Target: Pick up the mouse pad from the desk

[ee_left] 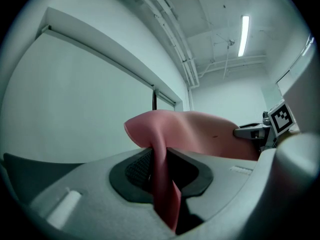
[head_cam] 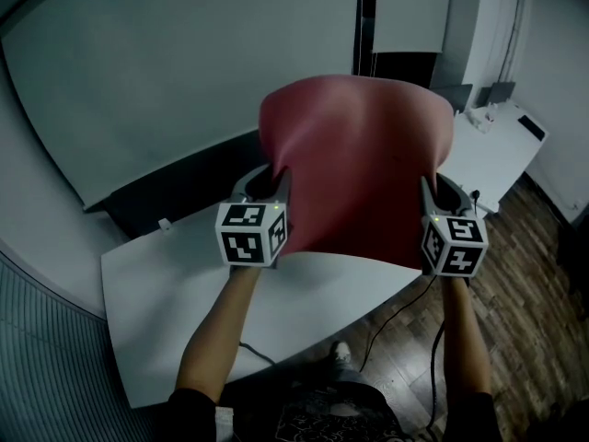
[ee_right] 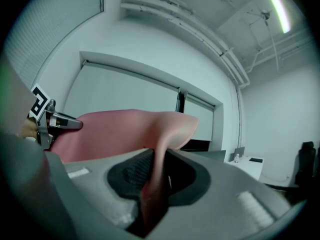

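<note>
A large pink-red mouse pad [head_cam: 354, 159] hangs in the air above the white desk [head_cam: 184, 284], stretched between both grippers. My left gripper [head_cam: 272, 180] is shut on the pad's left edge, and my right gripper [head_cam: 433, 190] is shut on its right edge. In the left gripper view the mouse pad [ee_left: 200, 134] runs down between the jaws of the left gripper [ee_left: 161, 176], with the right gripper's marker cube [ee_left: 280, 117] at the far side. In the right gripper view the mouse pad [ee_right: 120, 131] is pinched in the right gripper [ee_right: 156, 176], and the left gripper's cube [ee_right: 40, 103] shows at the left.
A second white desk [head_cam: 497, 150] with small items stands at the back right. Cables [head_cam: 396, 316] trail over the wooden floor [head_cam: 525, 293] below the desk edge. A grey wall with a large pale panel [head_cam: 175, 72] fills the background.
</note>
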### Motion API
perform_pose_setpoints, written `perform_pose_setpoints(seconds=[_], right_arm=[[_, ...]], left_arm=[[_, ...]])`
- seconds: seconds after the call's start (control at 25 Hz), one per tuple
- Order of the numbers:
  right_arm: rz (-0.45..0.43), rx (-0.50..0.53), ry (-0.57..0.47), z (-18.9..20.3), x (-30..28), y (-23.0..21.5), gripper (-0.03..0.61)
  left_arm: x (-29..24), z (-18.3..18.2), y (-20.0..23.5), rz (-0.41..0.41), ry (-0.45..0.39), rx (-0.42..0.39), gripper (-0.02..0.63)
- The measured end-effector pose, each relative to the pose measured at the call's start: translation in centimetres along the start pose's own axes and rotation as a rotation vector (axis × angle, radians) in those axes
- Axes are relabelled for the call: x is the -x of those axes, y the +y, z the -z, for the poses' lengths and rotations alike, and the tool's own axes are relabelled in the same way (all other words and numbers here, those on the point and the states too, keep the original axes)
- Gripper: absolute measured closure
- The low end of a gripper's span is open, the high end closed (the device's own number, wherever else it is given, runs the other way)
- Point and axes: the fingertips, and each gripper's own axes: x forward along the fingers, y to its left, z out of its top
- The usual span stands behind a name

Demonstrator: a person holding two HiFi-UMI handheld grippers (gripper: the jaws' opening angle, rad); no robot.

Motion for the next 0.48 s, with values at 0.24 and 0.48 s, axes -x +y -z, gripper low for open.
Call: perform_pose_setpoints(seconds=[0.24,0.48], right_arm=[[0.007,-0.005,0.004,0.49,0.29,-0.35,0.495],[0.005,-0.006,0.003,0.37,-0.22,-0.46,0.495]], left_arm=[[-0.17,0.41,-0.35,0.009,0.007,-0.002,0.537],[-0.64,0.24,-0.12,0.010,0.010,-0.002,0.537]])
